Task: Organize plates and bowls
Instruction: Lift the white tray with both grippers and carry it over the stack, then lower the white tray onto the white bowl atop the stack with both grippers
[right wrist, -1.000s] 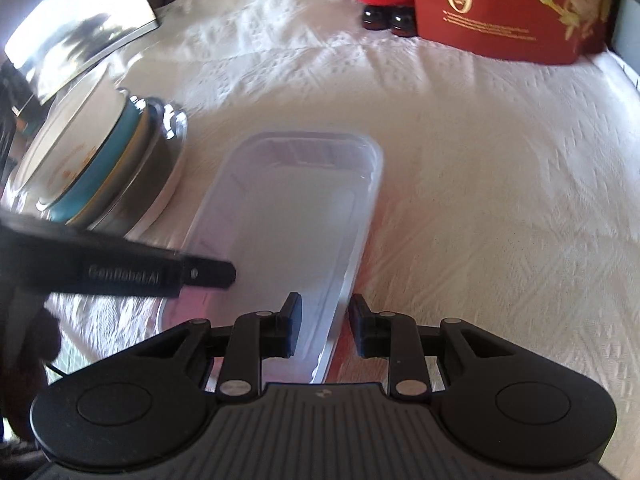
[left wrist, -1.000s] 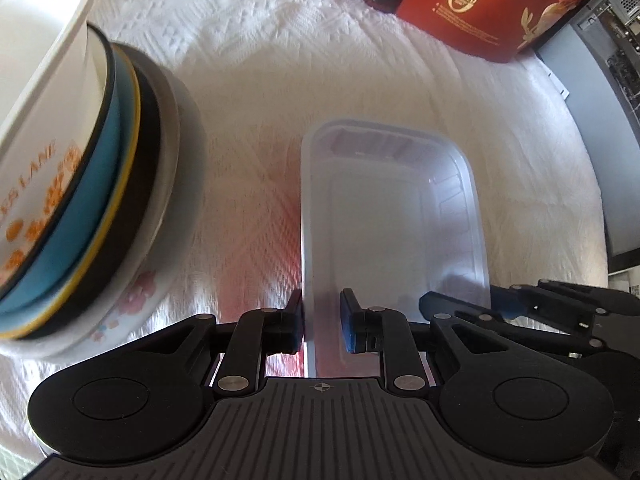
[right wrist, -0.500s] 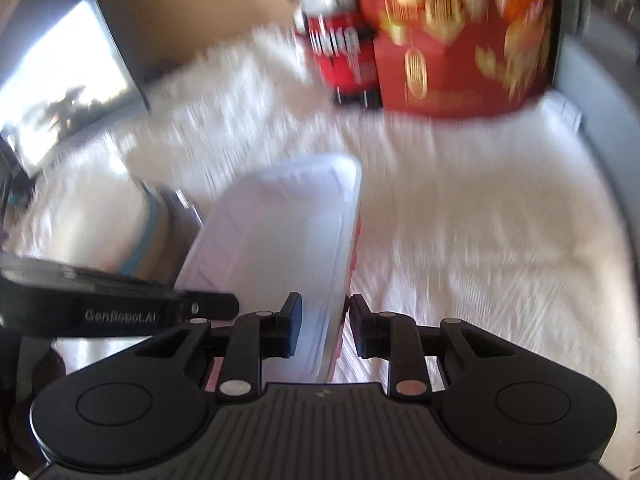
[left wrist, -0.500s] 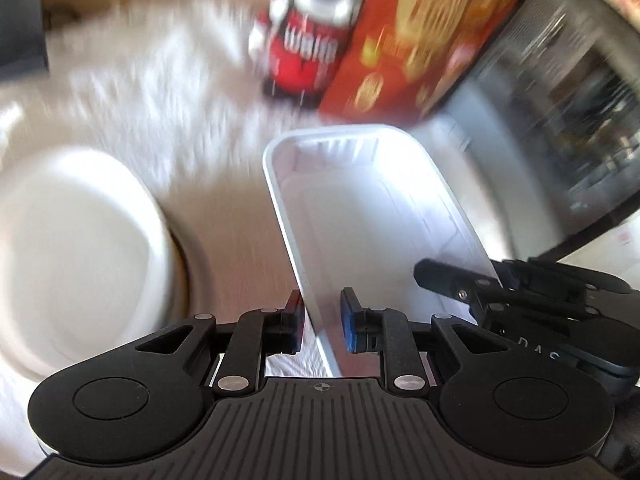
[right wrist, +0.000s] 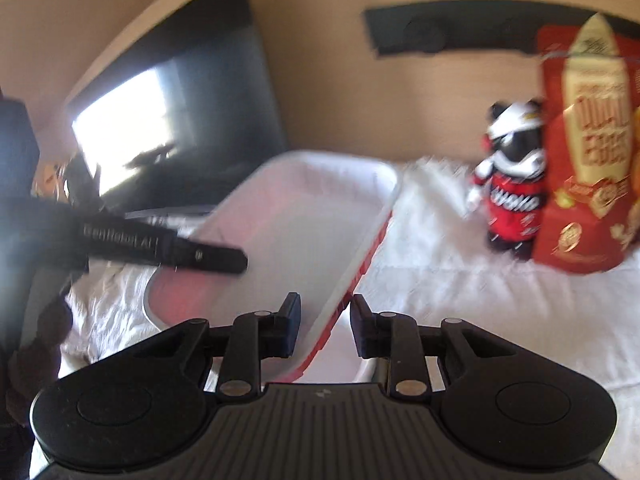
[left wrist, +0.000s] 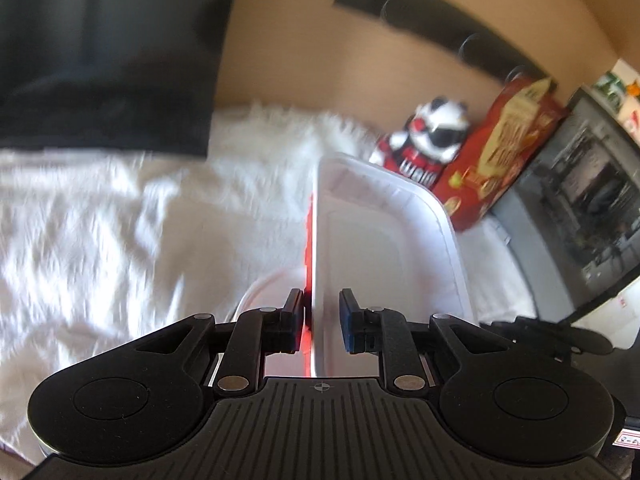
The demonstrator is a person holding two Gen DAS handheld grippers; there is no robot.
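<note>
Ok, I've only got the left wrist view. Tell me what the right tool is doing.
Observer: The right tool is shut on the right long rim of the tray, near the end closest to the camera.
Operator: Now say what's beyond the tray's left side.
Observer: A dark screen stands there, with a bright reflection on its face.

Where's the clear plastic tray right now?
The clear plastic tray is off the white cloth, held between the left gripper on its left rim and the right gripper on its right, with the panda toy beyond it.
</note>
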